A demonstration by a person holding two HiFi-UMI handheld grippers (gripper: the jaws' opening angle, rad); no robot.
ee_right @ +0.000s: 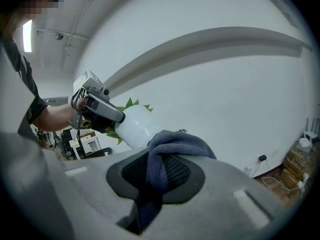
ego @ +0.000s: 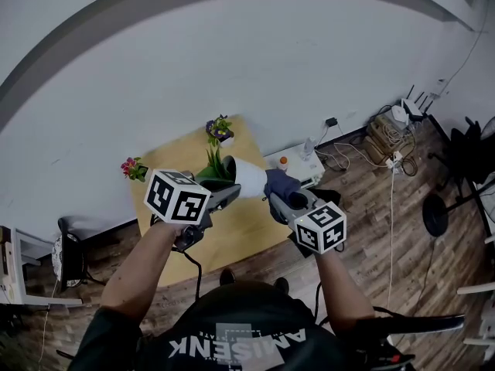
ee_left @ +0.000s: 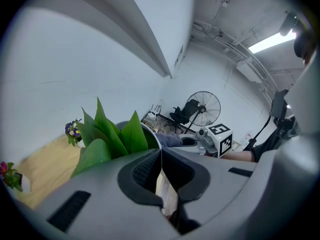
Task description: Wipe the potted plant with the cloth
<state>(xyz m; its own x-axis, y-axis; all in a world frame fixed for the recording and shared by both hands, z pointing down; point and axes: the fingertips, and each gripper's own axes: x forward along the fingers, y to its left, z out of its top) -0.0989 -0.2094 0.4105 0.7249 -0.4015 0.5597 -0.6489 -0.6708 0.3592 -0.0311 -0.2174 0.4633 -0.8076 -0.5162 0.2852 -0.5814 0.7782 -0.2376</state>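
Our left gripper [ego: 225, 194] pinches the pot [ego: 249, 178] by its thin rim and holds it tipped sideways, the bench [ego: 232, 238] below it. Our right gripper [ego: 277, 198], clamped on the cloth [ego: 283, 182], sits at the pot's base. Pushing hard there could pry the rim loose and drop the pot.

I get bright, even indoor light; a ceiling strip light [ee_left: 272, 41] glares white in the left gripper view. Shadows are soft. Both gripper views bow hard and go black at the corners, and the left gripper [ee_left: 161, 154], close to the lens, looks blurred.
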